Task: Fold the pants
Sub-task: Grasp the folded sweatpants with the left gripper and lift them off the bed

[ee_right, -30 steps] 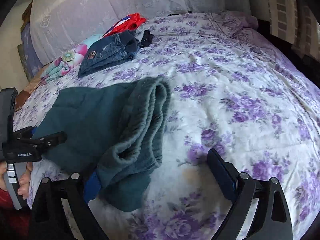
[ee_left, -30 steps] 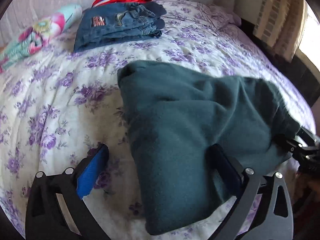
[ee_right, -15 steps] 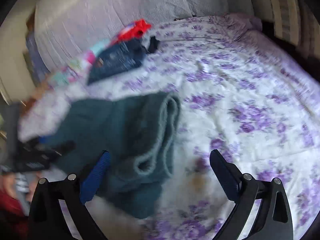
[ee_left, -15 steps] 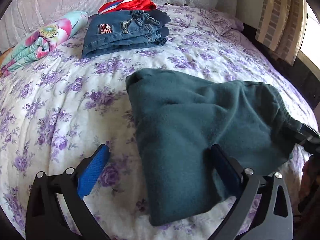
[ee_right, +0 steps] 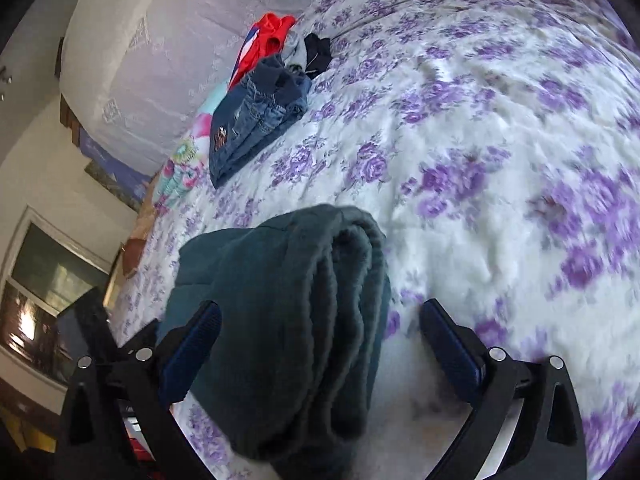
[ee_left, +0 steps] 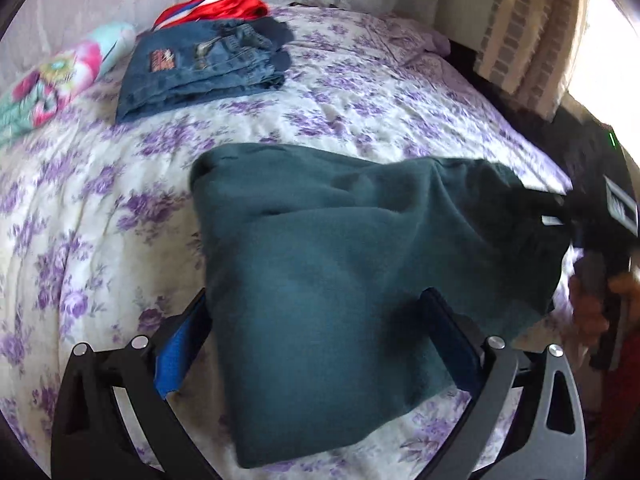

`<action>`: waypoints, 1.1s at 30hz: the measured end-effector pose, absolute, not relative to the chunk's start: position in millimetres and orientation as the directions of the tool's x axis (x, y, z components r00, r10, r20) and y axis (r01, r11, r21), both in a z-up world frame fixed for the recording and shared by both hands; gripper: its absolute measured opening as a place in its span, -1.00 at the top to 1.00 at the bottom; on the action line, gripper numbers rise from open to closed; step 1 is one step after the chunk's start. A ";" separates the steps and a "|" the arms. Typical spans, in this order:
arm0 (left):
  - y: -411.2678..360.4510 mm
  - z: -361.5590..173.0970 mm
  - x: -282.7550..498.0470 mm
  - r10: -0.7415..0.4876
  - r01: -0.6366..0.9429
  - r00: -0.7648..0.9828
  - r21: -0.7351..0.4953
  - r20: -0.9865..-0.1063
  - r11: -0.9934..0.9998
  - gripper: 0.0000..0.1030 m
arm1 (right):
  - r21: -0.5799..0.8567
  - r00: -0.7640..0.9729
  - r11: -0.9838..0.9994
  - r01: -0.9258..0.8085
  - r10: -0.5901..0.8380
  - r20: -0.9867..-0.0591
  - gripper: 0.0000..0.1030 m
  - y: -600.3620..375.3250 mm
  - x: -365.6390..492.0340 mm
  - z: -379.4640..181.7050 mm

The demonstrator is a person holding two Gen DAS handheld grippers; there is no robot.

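**Folded green pants lie between both sets of open tongs**

The left tongs (ee_left: 316, 344) stand wide apart with the near end of the green pants (ee_left: 344, 280) lying between the two blue-padded fingers; the cloth touches or overlaps both pads, yet nothing is pinched. The right tongs (ee_right: 320, 348) are likewise spread, straddling the thick stacked edge of the pants (ee_right: 288, 320), where several layers show. Both tools appear placed at opposite ends of the bundle, probably either to let it settle or to take hold for another fold or a lift; which one cannot be told from here.

The pants sit near the foot edge of the bed (ee_left: 360, 92), already doubled into a compact, slightly lumpy block, so the folding looks nearly finished. The right-hand tool shows at the far end of the cloth in the left view, blurred.

Further off, toward the head of the bed, folded jeans (ee_left: 200, 68) lie in a neat stack beside a red garment (ee_left: 216, 2) and a flowered cloth (ee_left: 52, 84), likely the pile this bundle will join.
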State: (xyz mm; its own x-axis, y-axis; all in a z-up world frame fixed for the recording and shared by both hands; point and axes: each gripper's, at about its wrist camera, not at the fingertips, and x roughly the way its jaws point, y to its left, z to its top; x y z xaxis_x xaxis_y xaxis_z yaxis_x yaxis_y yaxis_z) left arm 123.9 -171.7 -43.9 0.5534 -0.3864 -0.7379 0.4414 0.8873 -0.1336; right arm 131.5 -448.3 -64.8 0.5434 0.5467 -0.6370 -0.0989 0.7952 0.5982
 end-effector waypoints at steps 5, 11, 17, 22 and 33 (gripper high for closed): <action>-170.3 -44.2 125.0 -0.398 0.448 0.550 -0.143 -0.734 0.883 -0.90 | 0.570 0.540 0.810 -0.142 0.546 -0.640 -0.93 -437.6 148.1 -68.3; -171.5 -43.5 120.8 -0.399 0.463 0.563 -0.123 -0.724 0.878 -0.80 | 0.553 0.552 0.813 -0.181 0.549 -0.627 -0.92 -438.2 138.3 -68.7; -173.9 -42.5 116.5 -0.399 0.478 0.571 -0.105 -0.717 0.872 -0.63 | 0.576 0.554 0.797 -0.179 0.566 -0.611 -0.74 -446.5 129.2 -68.9; -175.3 -40.3 113.5 -0.401 0.488 0.579 -0.093 -0.710 0.868 -0.33 | 0.589 0.561 0.790 -0.169 0.569 -0.602 -0.35 -446.7 128.6 -70.2; -151.9 -13.5 121.5 -0.537 0.531 0.545 -0.230 -0.645 0.816 0.66 | 0.590 0.612 0.772 -0.238 0.591 -0.526 0.58 -431.3 113.3 -37.5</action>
State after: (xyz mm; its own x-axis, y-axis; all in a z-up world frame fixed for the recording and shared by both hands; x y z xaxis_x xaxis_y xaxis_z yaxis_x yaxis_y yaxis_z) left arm 121.5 -151.9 -13.5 0.5446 -0.5365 -0.6446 0.5310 0.8155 -0.2302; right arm 113.3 -431.3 -37.5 0.6123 0.5907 -0.5256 -0.2378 0.7715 0.5901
